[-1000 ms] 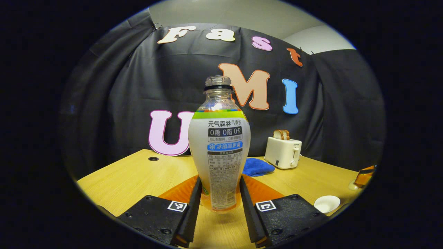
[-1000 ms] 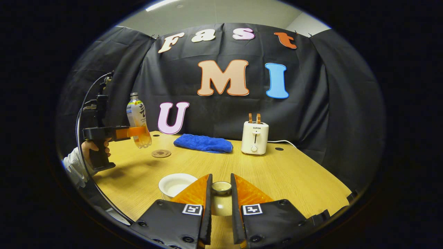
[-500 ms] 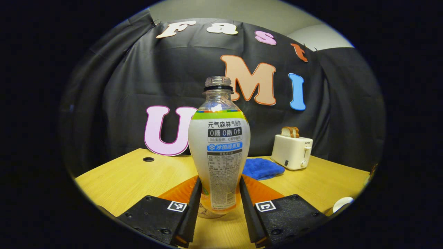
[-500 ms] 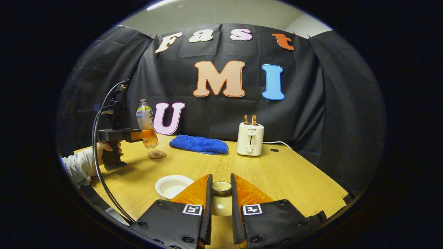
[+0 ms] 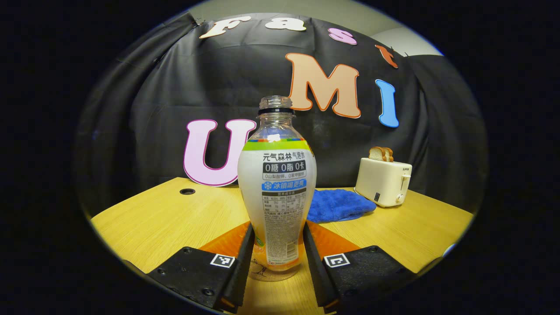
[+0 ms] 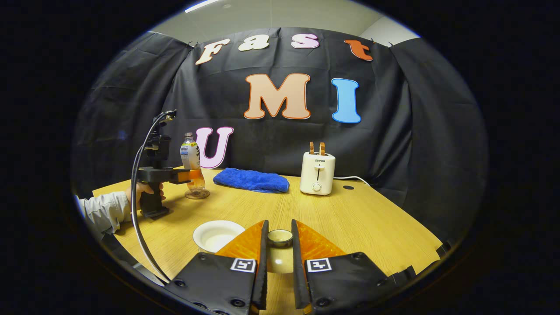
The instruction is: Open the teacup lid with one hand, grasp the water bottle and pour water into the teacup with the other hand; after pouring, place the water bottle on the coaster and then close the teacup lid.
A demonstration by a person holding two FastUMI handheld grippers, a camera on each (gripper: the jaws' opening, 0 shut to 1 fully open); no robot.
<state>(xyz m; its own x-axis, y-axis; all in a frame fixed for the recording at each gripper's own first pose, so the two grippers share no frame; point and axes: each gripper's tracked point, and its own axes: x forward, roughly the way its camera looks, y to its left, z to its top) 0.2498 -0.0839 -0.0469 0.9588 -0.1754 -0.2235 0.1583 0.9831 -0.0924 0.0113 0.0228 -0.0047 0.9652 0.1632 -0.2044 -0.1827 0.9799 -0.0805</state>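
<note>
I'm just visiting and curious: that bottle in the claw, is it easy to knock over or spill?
Probably yes. The water bottle is tall with a narrow foot, so a nudge might tip it. It has no cap, so tipping would likely spill. It looks mostly empty, with liquid only near the bottom, so it is probably light, and the left claw grips it low.

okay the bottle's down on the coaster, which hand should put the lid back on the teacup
Right. The right gripper already holds the lid, beside the open teacup. The left gripper is clamped on the water bottle, far across the table.
</note>
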